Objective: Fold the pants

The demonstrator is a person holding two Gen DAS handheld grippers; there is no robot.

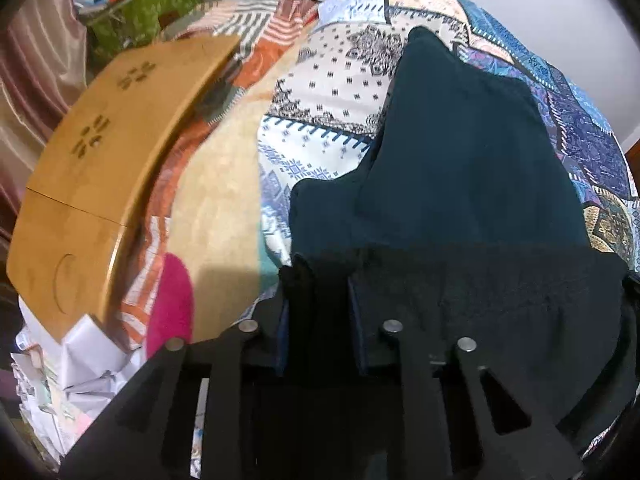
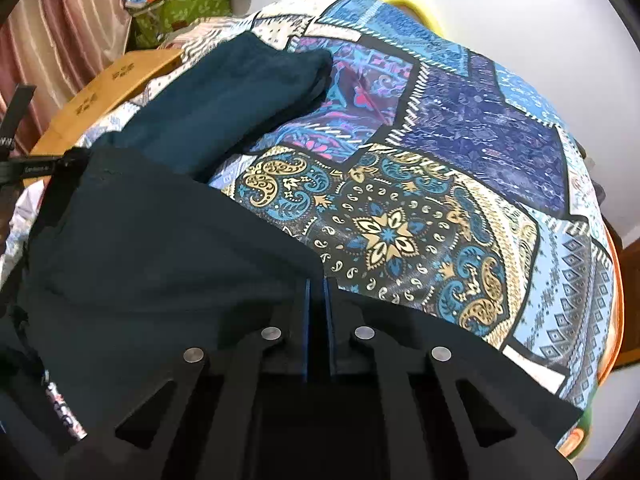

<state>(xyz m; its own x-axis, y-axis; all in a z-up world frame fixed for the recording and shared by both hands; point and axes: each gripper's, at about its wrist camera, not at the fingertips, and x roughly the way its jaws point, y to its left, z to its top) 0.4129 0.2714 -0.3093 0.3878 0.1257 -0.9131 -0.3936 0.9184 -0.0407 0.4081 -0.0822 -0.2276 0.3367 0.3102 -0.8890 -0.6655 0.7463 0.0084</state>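
Dark teal pants lie lengthwise on a patterned patchwork bedspread, with the legs stretching away from me. My left gripper is at the near end of the pants, shut on a bunched fold of the dark cloth between its blue pads. In the right wrist view the pants fill the lower left, and the leg ends lie further back. My right gripper is shut on the pants' near right edge, its blue pads almost together with thin cloth between them.
A wooden lap table sits at the left of the bed, with a pink item and white papers near it. A green bag and a curtain stand behind. The bedspread lies bare to the right.
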